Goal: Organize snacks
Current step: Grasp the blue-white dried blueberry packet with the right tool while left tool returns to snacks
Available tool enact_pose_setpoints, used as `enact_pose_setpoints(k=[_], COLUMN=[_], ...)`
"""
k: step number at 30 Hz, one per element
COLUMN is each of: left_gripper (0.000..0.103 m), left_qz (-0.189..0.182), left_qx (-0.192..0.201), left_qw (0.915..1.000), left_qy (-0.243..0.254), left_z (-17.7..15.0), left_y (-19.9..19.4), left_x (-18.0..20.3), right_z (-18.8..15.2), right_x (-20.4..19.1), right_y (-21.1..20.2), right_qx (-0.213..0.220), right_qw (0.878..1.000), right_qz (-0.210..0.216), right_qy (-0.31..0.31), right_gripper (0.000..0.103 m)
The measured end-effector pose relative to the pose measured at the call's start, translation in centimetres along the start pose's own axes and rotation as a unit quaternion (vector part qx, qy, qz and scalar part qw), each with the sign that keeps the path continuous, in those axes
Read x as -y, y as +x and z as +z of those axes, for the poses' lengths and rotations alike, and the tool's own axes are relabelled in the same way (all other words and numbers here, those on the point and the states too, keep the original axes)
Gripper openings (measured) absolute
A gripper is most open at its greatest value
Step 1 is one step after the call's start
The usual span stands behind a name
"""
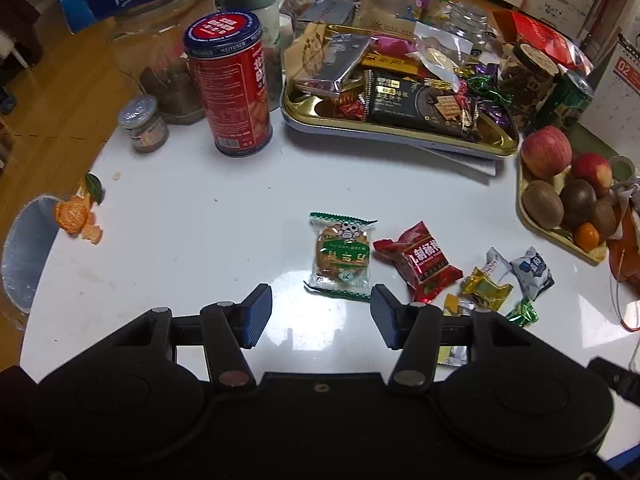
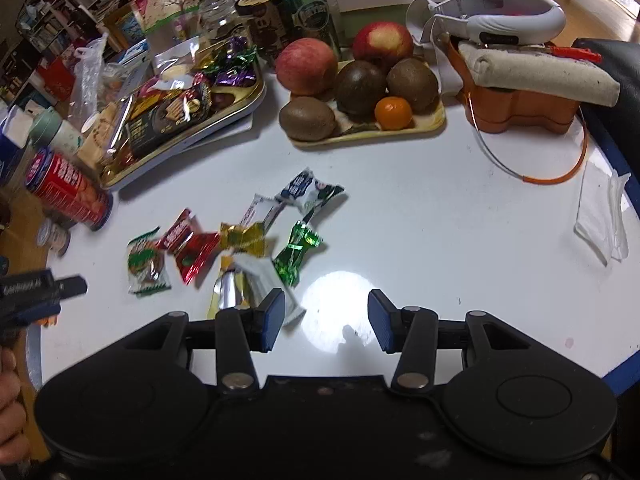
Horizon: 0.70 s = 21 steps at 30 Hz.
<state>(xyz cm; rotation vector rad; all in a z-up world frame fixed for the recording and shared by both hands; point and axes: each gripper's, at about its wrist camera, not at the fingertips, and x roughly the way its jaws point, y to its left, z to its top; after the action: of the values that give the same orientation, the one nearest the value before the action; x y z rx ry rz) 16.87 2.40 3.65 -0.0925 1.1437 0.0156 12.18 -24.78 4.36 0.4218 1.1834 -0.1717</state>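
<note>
Both claws apart, nothing between the pads. Left claw (image 1: 321,317) hovers just short of the green-edged clear biscuit packet (image 1: 341,255) on the glossy white surface (image 1: 192,216). Right claw (image 2: 326,320) sits over bare surface, right of the loose cluster: red foil pouch (image 2: 191,246), gold twist candy (image 2: 244,238), green foil candy (image 2: 298,250).

Risks, as judgement:
- flat packet may slide on the gloss rather than lift;
- overlapping wrappers could come up two at once;
- gold metal tray (image 1: 400,136) is already heaped, so additions may spill.
</note>
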Motion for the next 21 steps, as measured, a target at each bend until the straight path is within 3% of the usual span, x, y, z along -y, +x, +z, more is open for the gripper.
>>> enact_pose_setpoints(k=[8, 11, 16, 19, 21], left_gripper=[0.06, 0.06, 0.06, 0.06, 0.06], left_qz=[0.004, -0.006, -0.013, -0.013, -0.011], left_qx=[-0.007, -0.011, -0.019, -0.019, -0.015], left_qw=[0.9993, 0.9991, 0.999, 0.999, 0.9992], left_qy=[-0.037, -0.041, -0.038, -0.037, -0.035], left_z=[1.2, 1.3, 1.4, 1.5, 1.5], left_y=[0.3, 0.3, 0.5, 0.4, 0.3], left_x=[-1.9, -2.2, -2.1, -2.1, -2.2], right_z=[6.7, 8.5, 9.5, 9.6, 9.4], right_x=[-2.4, -3.6, -5.2, -5.6, -5.7], right_y=[4.2, 6.4, 10.0, 11.2, 11.7], right_qx=[0.019, 0.002, -0.013, -0.01, -0.003], right_qw=[0.999, 0.998, 0.994, 0.992, 0.992], right_qz=[-0.039, -0.033, -0.061, -0.066, -0.065], right_qy=[-0.025, -0.049, -0.087, -0.104, -0.105], right_gripper=[0.049, 0.048, 0.048, 0.04, 0.04])
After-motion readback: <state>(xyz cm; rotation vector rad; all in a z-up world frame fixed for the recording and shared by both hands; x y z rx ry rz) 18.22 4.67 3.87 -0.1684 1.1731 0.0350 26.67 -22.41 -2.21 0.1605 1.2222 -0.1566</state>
